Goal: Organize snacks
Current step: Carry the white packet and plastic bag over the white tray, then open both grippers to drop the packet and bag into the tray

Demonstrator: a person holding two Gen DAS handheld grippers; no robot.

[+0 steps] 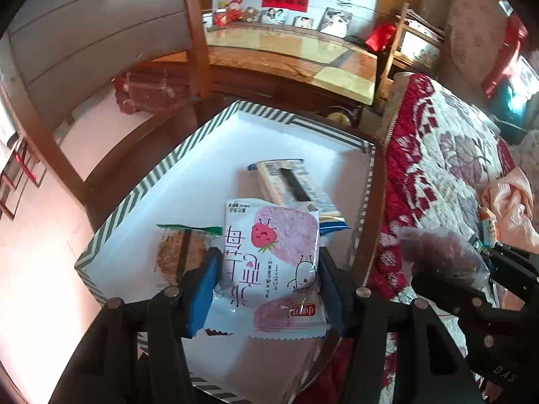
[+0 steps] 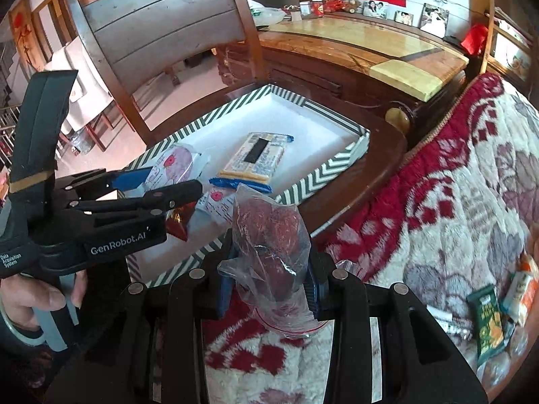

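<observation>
Red-and-cream floral quilted blanket [image 2: 454, 185] beside a dark wooden chair seat [image 2: 377, 155] bearing a white tray with grey chevron rim [image 1: 134, 198]. Left gripper [image 1: 266, 289], body marked "GenRobot.AI", jaws half open, clamps a white strawberry-print snack packet [image 1: 269, 262] over the tray; right gripper [image 2: 269, 286], jaws narrow, clamps a clear bag of reddish-brown snacks [image 2: 269, 229] at the tray's edge

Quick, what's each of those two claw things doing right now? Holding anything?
Left gripper: closed on a strawberry snack packet, over the striped box.
Right gripper: closed on a clear bag of red snacks.
</observation>
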